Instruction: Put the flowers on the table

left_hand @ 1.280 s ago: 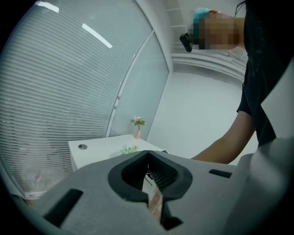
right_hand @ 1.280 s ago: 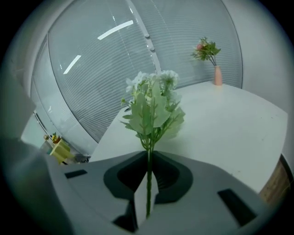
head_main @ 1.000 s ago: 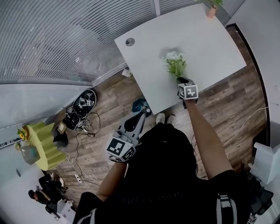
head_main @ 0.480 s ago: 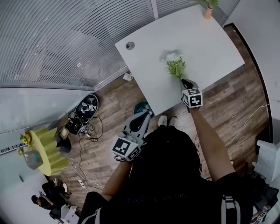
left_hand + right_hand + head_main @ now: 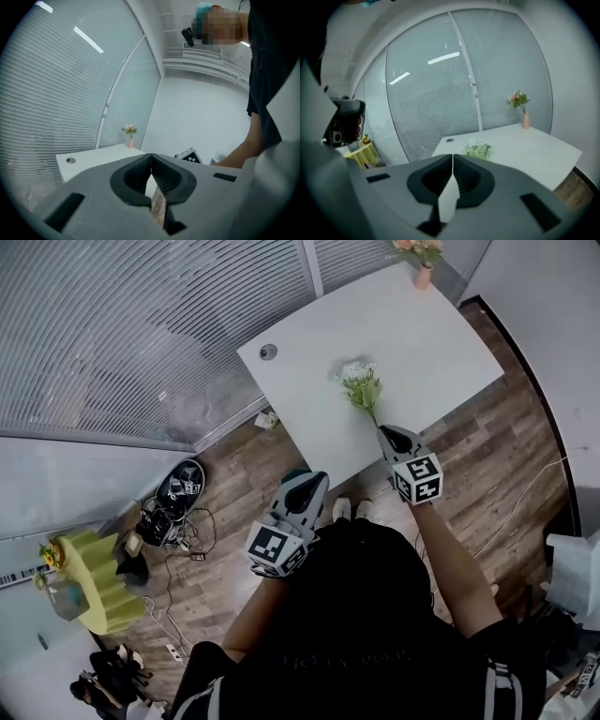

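A bunch of white flowers with green leaves lies on the white table, its stem pointing toward the near edge; the right gripper view shows the bunch just beyond the jaws. My right gripper hovers over the table's near edge, behind the stem end. Its jaws are shut and I see nothing between them. My left gripper is held low in front of my body, off the table, also shut and empty.
A small pink vase with pink flowers stands at the table's far corner. A round cable hole is near the left corner. Blinds line the wall on the left. Cables and gear and a yellow stand sit on the wooden floor.
My right gripper has drawn back from the flower bunch toward the table's near edge, leaving the bunch lying on the table. The left gripper has risen slightly.
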`<state>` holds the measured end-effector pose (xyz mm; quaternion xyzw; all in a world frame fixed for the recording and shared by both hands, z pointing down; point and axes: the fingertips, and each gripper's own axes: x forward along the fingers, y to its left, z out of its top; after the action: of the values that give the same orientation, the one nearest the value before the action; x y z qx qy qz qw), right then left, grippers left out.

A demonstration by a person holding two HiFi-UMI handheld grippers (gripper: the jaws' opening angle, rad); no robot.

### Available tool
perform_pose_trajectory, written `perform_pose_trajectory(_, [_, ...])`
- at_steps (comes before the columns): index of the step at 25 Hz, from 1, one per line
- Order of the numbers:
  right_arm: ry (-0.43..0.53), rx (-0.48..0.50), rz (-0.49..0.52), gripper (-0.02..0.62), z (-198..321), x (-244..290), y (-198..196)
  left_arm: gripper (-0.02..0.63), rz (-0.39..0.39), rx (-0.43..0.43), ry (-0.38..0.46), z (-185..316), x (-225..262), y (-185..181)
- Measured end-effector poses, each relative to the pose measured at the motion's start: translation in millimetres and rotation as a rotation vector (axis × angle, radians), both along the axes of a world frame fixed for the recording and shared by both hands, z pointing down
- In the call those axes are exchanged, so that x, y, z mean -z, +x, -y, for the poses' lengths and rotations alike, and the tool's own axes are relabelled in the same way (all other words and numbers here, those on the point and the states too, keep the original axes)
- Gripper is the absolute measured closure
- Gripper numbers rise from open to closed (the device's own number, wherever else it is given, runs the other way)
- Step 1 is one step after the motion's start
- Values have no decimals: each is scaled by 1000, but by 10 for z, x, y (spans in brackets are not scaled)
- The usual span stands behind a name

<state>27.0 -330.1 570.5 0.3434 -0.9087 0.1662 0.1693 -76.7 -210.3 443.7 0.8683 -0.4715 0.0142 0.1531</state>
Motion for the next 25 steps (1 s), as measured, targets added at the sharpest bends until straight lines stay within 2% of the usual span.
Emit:
perform_pose_trajectory(4, [61, -16, 70, 561, -127, 431, 52, 588, -3, -11, 17, -1, 46, 39])
perform_pose_trajectory(14, [172, -6, 156, 565, -471, 1111, 15, 588, 5, -29, 60, 14, 152, 47])
perform_pose_trajectory(20, [284, 52, 152, 565, -726, 1514, 14, 588, 6, -24, 82, 41, 206, 73])
perform_pose_trajectory(25, [336, 72, 166, 563, -865, 1681, 50, 588, 6, -31, 96, 37, 263, 141])
